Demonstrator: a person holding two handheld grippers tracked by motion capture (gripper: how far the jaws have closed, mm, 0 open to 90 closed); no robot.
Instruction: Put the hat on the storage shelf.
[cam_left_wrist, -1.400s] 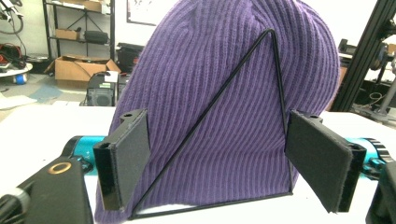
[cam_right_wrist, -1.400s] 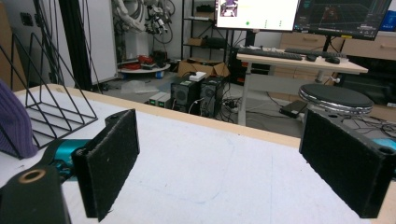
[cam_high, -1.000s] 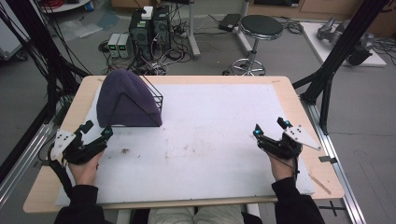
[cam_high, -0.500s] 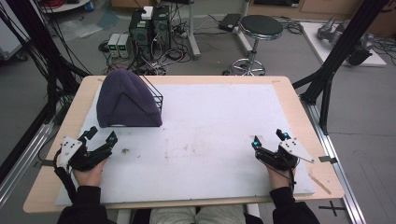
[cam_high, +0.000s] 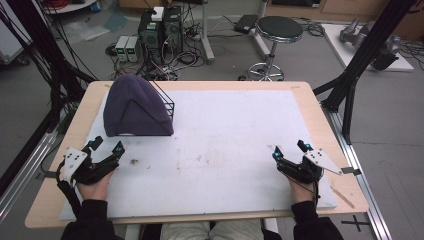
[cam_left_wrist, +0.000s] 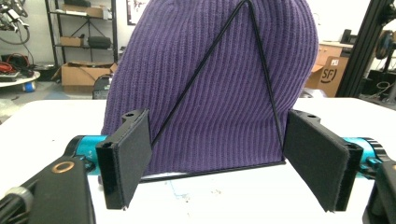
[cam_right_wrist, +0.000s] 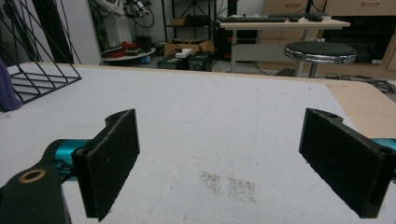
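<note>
Left tongs (cam_left_wrist: 217, 158) wide before purple beanie (cam_left_wrist: 210, 88)

Beanie (cam_high: 134, 107) over rack (cam_high: 167, 100), table's (cam_high: 310, 102) far-left.

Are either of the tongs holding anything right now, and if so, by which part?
Nothing is held. The left tongs stand open, facing the purple beanie on its wire rack; the right tongs are open over the bare white mat.

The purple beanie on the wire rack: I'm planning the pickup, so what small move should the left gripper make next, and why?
Probably ease the left gripper forward toward the purple beanie. Its jaws stand wide open and aimed at the hat, short of it, and the hat is stretched over the black wire rack, untouched. The right gripper rests far off.
</note>
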